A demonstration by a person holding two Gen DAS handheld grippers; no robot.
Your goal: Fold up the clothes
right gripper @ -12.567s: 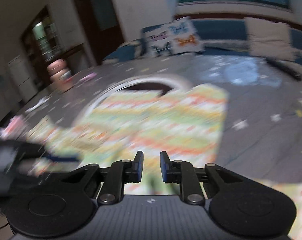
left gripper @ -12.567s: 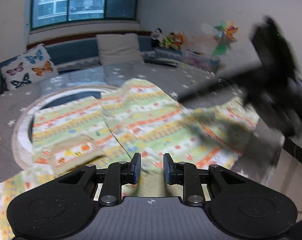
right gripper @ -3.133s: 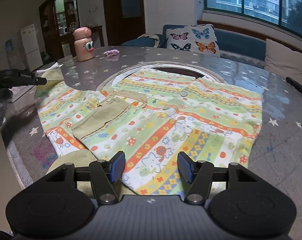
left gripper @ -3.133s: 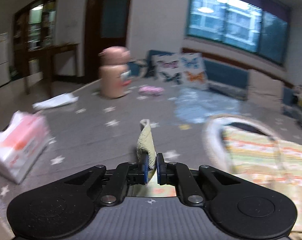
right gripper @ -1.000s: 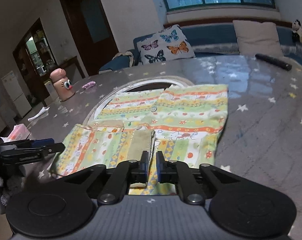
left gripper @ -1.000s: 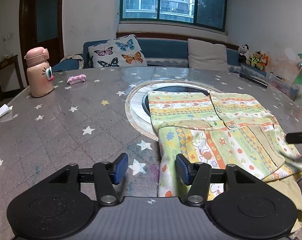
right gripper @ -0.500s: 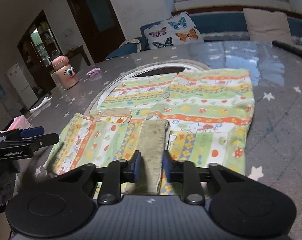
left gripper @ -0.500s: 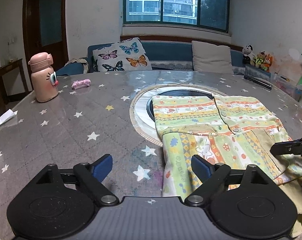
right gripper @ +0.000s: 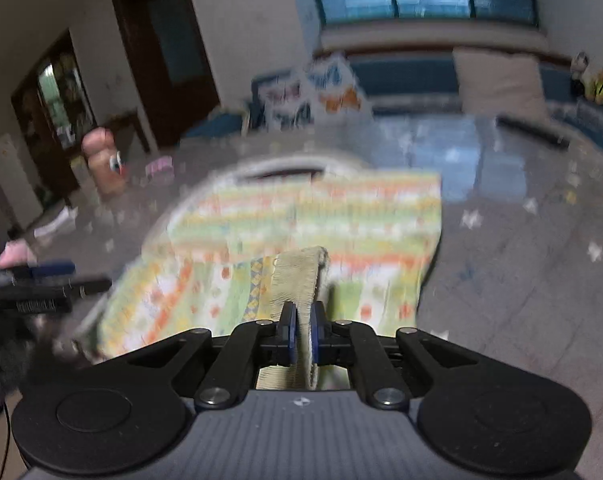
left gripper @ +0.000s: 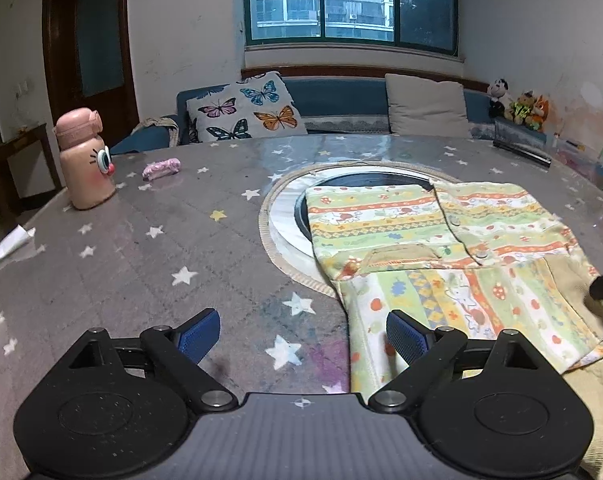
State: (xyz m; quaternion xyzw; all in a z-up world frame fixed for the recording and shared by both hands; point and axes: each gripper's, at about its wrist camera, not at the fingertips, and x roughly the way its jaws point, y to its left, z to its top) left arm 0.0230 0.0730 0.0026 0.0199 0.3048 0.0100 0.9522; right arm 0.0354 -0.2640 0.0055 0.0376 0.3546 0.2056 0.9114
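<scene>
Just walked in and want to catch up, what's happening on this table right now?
A person with a gripper in each hand is folding a yellow-green patterned children's garment on the grey star-printed table. The right gripper is shut on the garment's beige ribbed cuff, lifting it; that view is motion-blurred. The left gripper is open and empty, low over the table at the garment's near edge. A pink cartoon-face bottle stands off to the side.
</scene>
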